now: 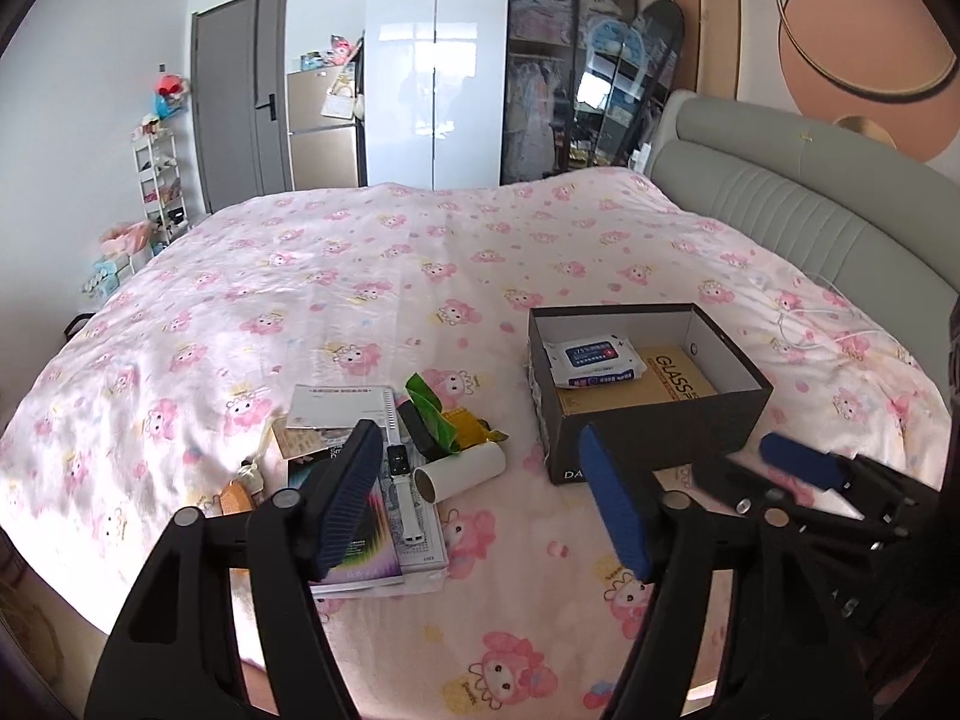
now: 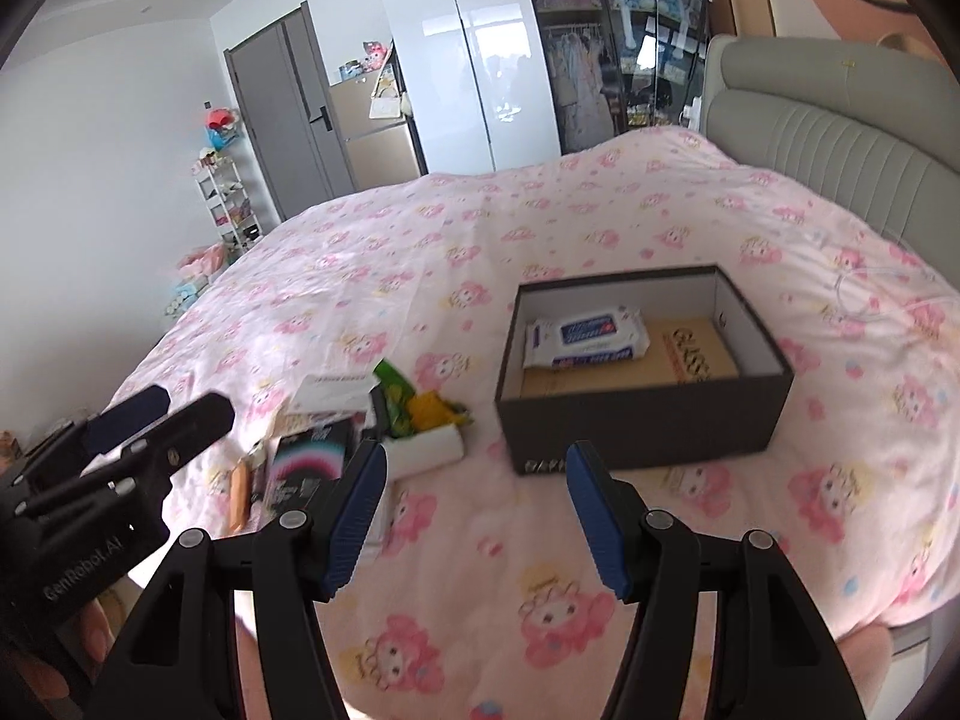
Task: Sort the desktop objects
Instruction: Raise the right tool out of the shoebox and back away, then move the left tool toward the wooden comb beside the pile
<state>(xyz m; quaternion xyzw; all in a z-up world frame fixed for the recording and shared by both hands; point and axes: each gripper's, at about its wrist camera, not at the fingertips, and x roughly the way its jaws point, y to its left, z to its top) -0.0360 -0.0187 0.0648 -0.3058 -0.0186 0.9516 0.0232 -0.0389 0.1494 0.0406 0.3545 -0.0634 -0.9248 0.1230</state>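
Left gripper (image 1: 483, 492): jaws spread wide, nothing between the blue pads; it hangs above the bedspread, just in front of the pile of loose objects. From the right wrist camera it shows at the left edge (image 2: 159, 414), held in a hand (image 2: 66, 654).
Right gripper (image 2: 474, 516): jaws also wide apart and empty, over bare bedspread in front of the box. In the left wrist view it enters from the right edge (image 1: 780, 468).
Bedspread (image 1: 360, 252): pink with cartoon prints, covering the whole bed; everything rests on it.
Pile, far left: a small bottle (image 1: 251, 474) and an orange item beside it, at the pile's left edge.
Books (image 1: 366, 546): flat stack under the left gripper's left finger, top cover dark with rainbow stripes.
Notebook (image 1: 342, 405): white, spiral-bound, lying behind the books.
Watch (image 1: 403, 489): white strap, dark face, laid across the books.
Paper roll (image 1: 462, 468): white tube on its side, open end toward the camera, touching the books' right edge.
Wrappers (image 1: 432, 408): green and yellow, crumpled with a dark item just behind the roll.
Box (image 1: 648, 420): dark, open-topped, right of the pile and apart from it.
Wipes pack (image 1: 594, 363): white and blue, inside the box at its left side.
Tan package (image 1: 678, 384): flat, printed "GLASS", on the box floor, partly under the wipes.
Headboard (image 1: 780, 204): grey-green, padded, far right.
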